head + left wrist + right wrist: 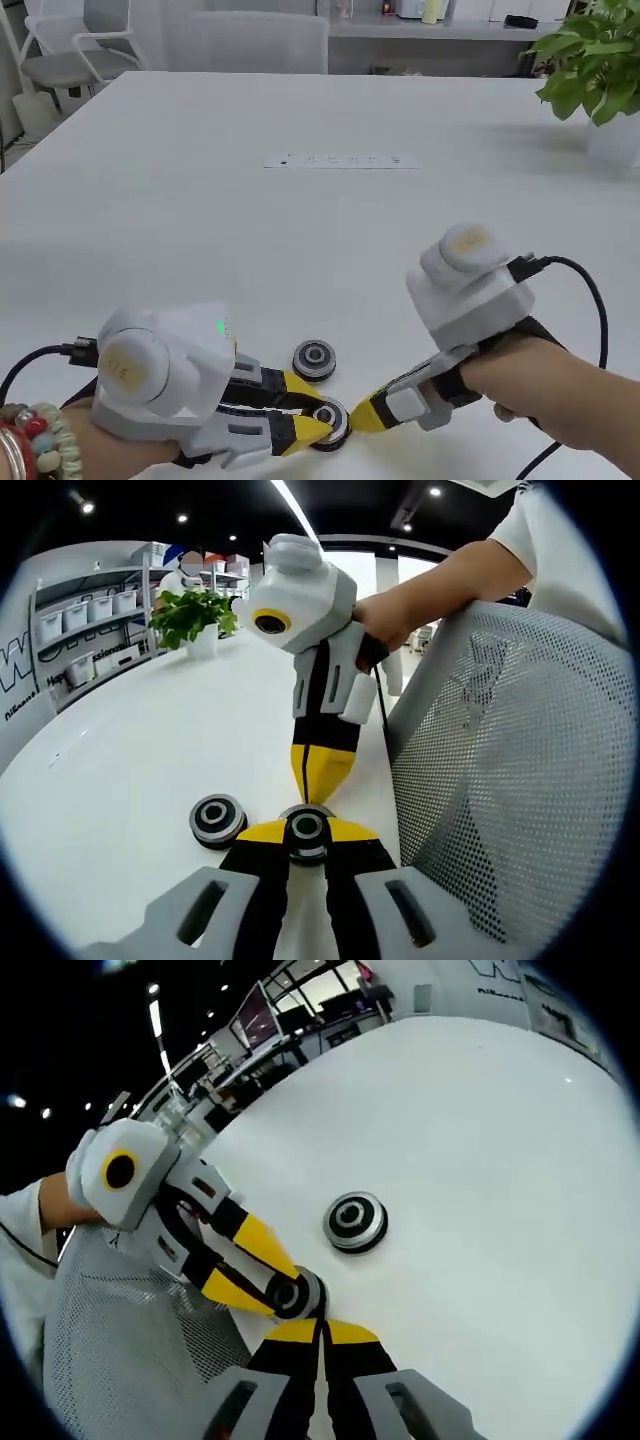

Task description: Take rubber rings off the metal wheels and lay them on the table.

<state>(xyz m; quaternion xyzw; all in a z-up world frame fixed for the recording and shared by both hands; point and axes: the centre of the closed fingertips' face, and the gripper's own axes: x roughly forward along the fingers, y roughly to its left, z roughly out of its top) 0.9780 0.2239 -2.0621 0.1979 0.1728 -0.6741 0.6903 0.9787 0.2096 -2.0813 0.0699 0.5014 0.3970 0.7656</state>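
White, yellow-tipped left gripper (320, 416) with black cable (40, 354).

Shiny metal wheels (314, 360), matt black rubber rings (381, 1228), smooth white table (300, 230)

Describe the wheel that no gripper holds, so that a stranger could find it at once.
Start at the near edge of the white table, where the left gripper and the right gripper meet tip to tip. The held wheel sits between the left gripper's fingers; the free wheel lies flat just beyond it, alone, touched by nothing.
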